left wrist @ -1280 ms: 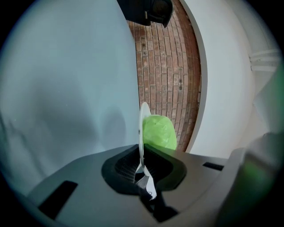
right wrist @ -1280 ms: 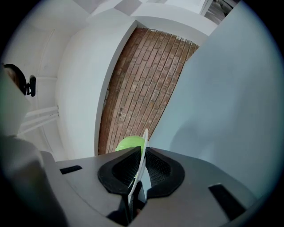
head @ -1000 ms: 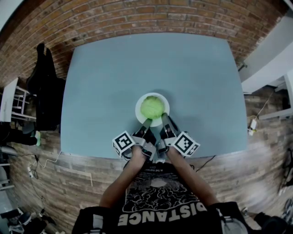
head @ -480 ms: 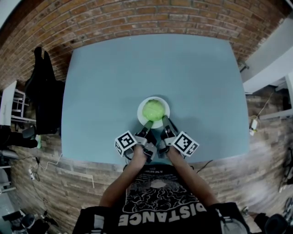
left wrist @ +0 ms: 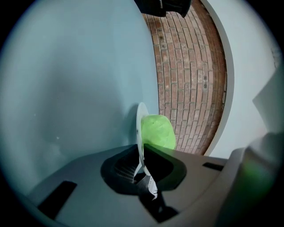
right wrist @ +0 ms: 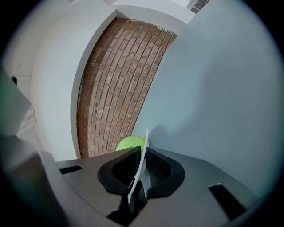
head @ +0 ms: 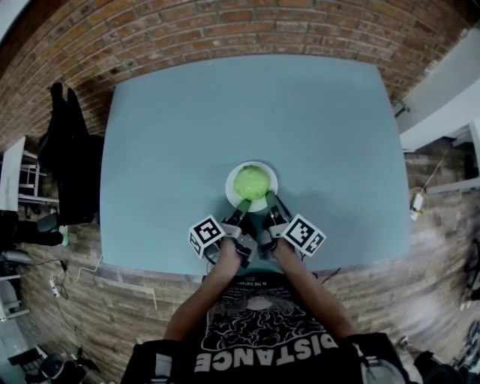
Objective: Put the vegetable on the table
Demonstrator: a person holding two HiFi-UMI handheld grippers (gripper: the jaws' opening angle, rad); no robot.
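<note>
A green cabbage point(head: 250, 181) rests on a white plate point(head: 232, 175) over the near middle of the blue-grey table point(head: 172, 135). My left gripper point(head: 243, 205) is shut on the plate's near-left rim. My right gripper point(head: 268, 202) is shut on its near-right rim. In the left gripper view the plate point(left wrist: 141, 128) stands edge-on between the jaws, with the cabbage point(left wrist: 159, 132) to its right. In the right gripper view the plate rim point(right wrist: 143, 159) is pinched between the pads, and the cabbage point(right wrist: 130, 143) peeks out to its left. Whether the plate touches the table I cannot tell.
A brick floor point(head: 225, 22) surrounds the table. A dark coat on a stand point(head: 71, 150) is off the table's left edge. White furniture point(head: 442, 97) stands at the right. The person's arms point(head: 225, 277) reach over the near table edge.
The plate with the cabbage, held by both grippers, has shifted slightly toward the table's far side. Both grips are unchanged.
</note>
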